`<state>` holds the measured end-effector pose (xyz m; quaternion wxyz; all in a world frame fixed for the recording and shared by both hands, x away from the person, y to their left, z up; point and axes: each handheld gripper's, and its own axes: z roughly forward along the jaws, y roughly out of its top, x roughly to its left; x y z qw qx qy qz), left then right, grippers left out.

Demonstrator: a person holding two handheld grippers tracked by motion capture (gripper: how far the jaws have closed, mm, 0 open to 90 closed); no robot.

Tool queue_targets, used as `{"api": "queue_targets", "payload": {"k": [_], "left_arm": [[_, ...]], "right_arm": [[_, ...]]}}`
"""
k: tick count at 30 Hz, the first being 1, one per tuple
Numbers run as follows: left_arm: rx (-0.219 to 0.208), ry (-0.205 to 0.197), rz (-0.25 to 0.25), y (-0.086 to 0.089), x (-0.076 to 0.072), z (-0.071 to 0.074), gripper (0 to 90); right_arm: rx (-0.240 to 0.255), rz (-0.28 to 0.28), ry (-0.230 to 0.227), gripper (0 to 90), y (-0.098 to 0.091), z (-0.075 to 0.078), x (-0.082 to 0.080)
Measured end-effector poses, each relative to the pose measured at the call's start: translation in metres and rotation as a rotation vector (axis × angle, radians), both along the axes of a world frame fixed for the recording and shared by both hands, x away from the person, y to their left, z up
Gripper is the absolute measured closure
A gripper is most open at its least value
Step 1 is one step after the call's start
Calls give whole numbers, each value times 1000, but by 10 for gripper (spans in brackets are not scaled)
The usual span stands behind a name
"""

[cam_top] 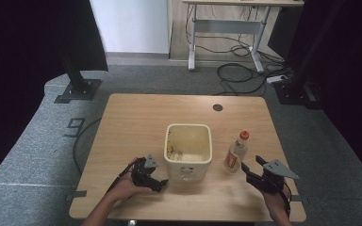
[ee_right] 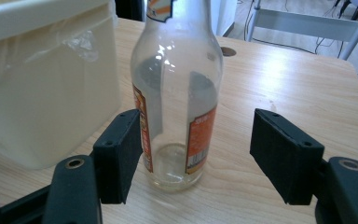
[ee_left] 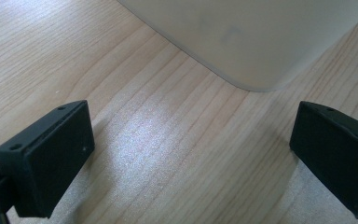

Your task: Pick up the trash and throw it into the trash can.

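Two pairs of tongs stand apart, holding nothing. Nearest, the right gripper [ee_right: 193,158] faces the upright glass bottle [ee_right: 177,93], which stands just ahead between its jaws, untouched, long axis vertical, beside the cream bin [cam_top: 188,149]. The left gripper [ee_left: 191,158] points at the bin's base. Farther up, the bottle's cap is cut off in the right gripper view

We're looking at a clear, glossy glass bottle [ee_right: 175,93] with a shiny orange paper label, next to a cream plastic bin [ee_right: 42,84] that's smooth and matt, lined with thin crinkly film. The table [ee_left: 135,140] is pale wood-grain laminate with a soft sheen. The right gripper [ee_right: 196,154] has matt black plastic jaws.
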<state>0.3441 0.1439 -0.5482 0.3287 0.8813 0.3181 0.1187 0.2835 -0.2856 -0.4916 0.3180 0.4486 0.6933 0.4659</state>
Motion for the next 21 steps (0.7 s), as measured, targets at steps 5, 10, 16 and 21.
{"api": "queue_targets", "payload": {"k": [5,10,16,21], "left_arm": [[0,0,0,0,0,0,0],[-1,0,0,0,0,0,0],[-1,0,0,0,0,0,0],[-1,0,-1,0,0,0,0]], "right_arm": [[5,7,-9,337,1,3,-1],[7,8,-14,338,2,4,-1],[10,11,-25,339,3,7,-3],[14,20,-36,340,8,10,-4]]}}
